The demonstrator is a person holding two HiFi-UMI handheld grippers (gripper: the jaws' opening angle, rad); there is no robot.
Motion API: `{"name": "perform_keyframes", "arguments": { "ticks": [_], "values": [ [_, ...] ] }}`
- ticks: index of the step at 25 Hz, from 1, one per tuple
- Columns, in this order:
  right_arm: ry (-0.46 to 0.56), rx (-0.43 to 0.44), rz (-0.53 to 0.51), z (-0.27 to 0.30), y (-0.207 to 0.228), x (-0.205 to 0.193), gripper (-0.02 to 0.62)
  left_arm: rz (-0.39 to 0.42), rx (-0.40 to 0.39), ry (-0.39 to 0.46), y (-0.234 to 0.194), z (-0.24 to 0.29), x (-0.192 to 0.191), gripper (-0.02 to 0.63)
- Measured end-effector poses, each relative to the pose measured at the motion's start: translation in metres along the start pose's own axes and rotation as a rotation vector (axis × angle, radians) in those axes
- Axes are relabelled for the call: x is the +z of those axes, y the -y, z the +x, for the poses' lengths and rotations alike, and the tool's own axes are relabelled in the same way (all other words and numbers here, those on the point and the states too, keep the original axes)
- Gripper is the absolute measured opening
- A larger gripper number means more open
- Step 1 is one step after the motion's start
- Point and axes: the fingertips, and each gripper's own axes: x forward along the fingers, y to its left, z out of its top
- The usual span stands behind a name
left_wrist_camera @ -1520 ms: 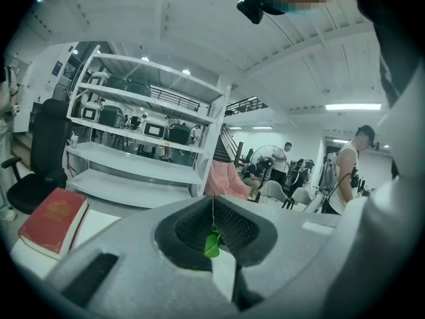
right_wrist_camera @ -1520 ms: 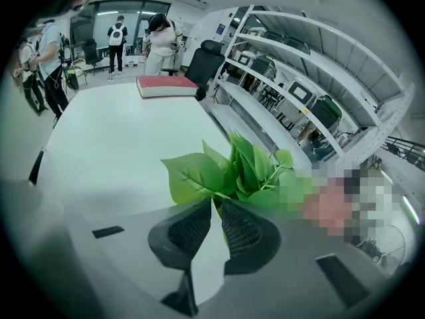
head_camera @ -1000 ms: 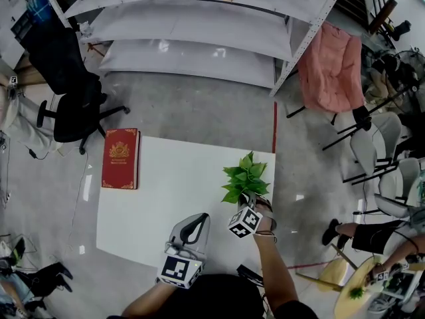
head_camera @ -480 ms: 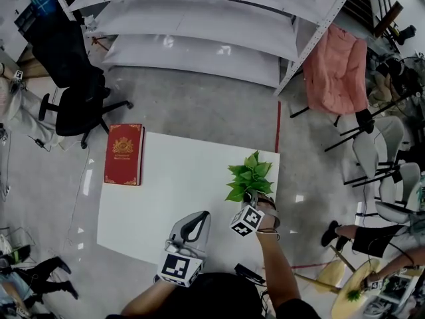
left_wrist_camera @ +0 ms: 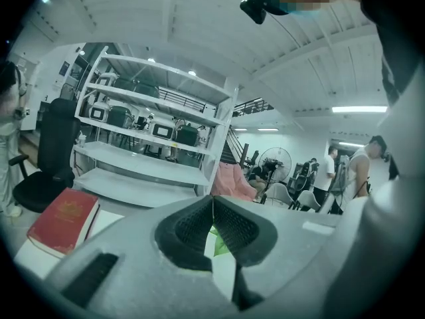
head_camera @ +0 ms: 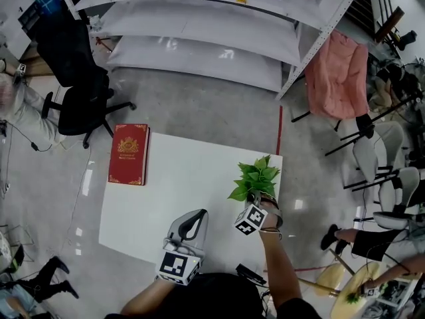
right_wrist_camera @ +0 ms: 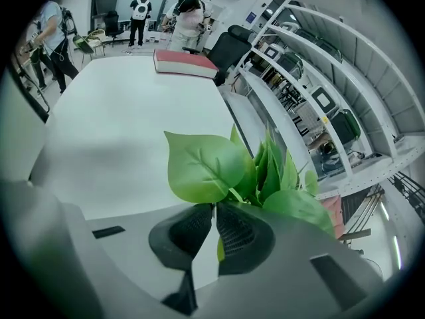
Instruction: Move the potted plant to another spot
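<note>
The potted plant (head_camera: 254, 180) is a bunch of green leaves near the far right corner of the white table (head_camera: 179, 191). Its pot is hidden under my right gripper (head_camera: 258, 199). In the right gripper view the leaves (right_wrist_camera: 212, 165) rise straight out of the right gripper (right_wrist_camera: 215, 208), whose pads are pressed together with a sliver of green between them. My left gripper (head_camera: 198, 214) rests over the table's near edge, left of the plant. It is shut with nothing in it (left_wrist_camera: 213, 201).
A red book (head_camera: 129, 154) lies at the table's far left edge. Beyond the table stand white shelving (head_camera: 199, 25), a black office chair (head_camera: 76, 92) and a pink folding chair (head_camera: 335, 72). People and more chairs are at the right, past the table's right edge.
Only the head view has drifted a little. The plant and both grippers keep their places on the table.
</note>
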Motion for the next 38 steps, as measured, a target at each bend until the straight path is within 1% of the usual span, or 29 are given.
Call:
{"name": "perform_keyframes", "arguments": {
  "ticks": [7, 17, 23, 27, 32, 38],
  "values": [
    [0.001, -0.008, -0.01, -0.004, -0.004, 0.003, 0.018, -0.006, 0.01, -0.005, -0.008, -0.013, 0.001, 0.019],
    [0.001, -0.031, -0.011, -0.016, -0.009, 0.022, 0.018, -0.003, 0.01, 0.034, -0.024, -0.034, 0.015, 0.018],
    [0.004, -0.046, -0.022, -0.025, -0.012, 0.04, 0.018, -0.006, 0.017, 0.041, -0.038, -0.05, 0.02, 0.019],
    [0.005, -0.053, -0.029, -0.029, -0.015, 0.052, 0.018, -0.009, 0.024, 0.068, -0.05, -0.061, 0.026, 0.019],
    [0.014, -0.056, -0.045, -0.03, -0.023, 0.074, 0.018, -0.007, 0.037, 0.072, -0.069, -0.077, 0.028, 0.018],
    [0.032, -0.047, -0.071, -0.028, -0.035, 0.106, 0.018, -0.022, 0.08, 0.096, -0.095, -0.098, 0.031, 0.019]
  ]
}}
